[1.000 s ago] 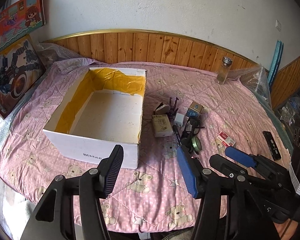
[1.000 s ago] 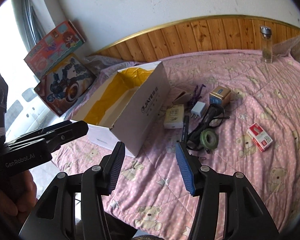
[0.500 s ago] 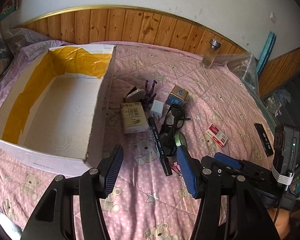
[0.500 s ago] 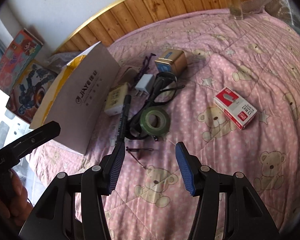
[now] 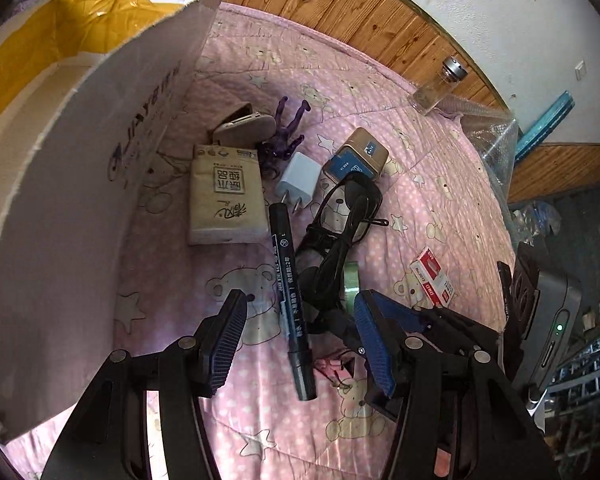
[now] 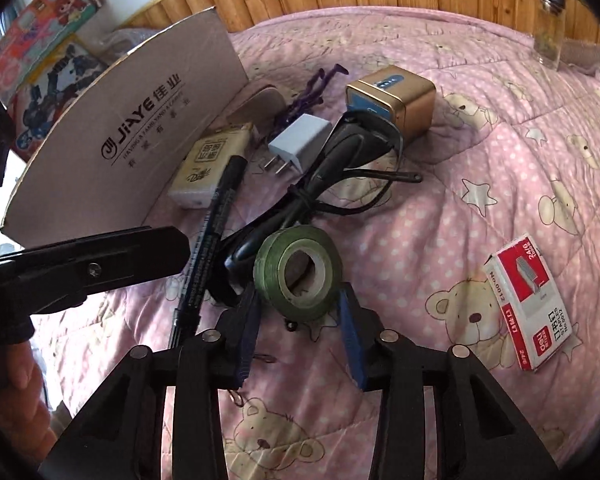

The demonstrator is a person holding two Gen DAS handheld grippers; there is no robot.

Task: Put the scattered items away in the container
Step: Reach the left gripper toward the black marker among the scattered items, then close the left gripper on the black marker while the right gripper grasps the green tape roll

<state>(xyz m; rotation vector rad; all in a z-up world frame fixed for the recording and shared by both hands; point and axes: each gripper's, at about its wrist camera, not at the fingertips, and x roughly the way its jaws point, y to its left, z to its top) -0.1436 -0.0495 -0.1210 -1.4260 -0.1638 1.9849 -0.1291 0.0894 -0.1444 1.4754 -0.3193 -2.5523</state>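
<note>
An open white cardboard box point(image 5: 60, 200) with a yellow lining stands at the left on the pink quilt. My left gripper point(image 5: 298, 308) is open and low over a black marker point(image 5: 286, 272), which lies between its fingers without touching them. My right gripper point(image 6: 298, 308) has its blue pads pressed to both sides of a green tape roll point(image 6: 296, 272) that rests on the quilt. The same marker point(image 6: 216, 220) lies just left of the roll, beside the box wall point(image 6: 120, 140).
Beside the box lie a tissue pack point(image 5: 226, 196), a white charger point(image 5: 300, 180), a gold cube point(image 5: 358, 156), black glasses with a cable point(image 5: 340, 232) and a purple figure point(image 5: 284, 136). A red staples box point(image 6: 528, 304) lies right. A glass jar point(image 6: 548, 36) stands far back.
Both grippers have moved forward and down to the pile. The left one now straddles the marker. The right one's fingers have narrowed onto the tape roll.
</note>
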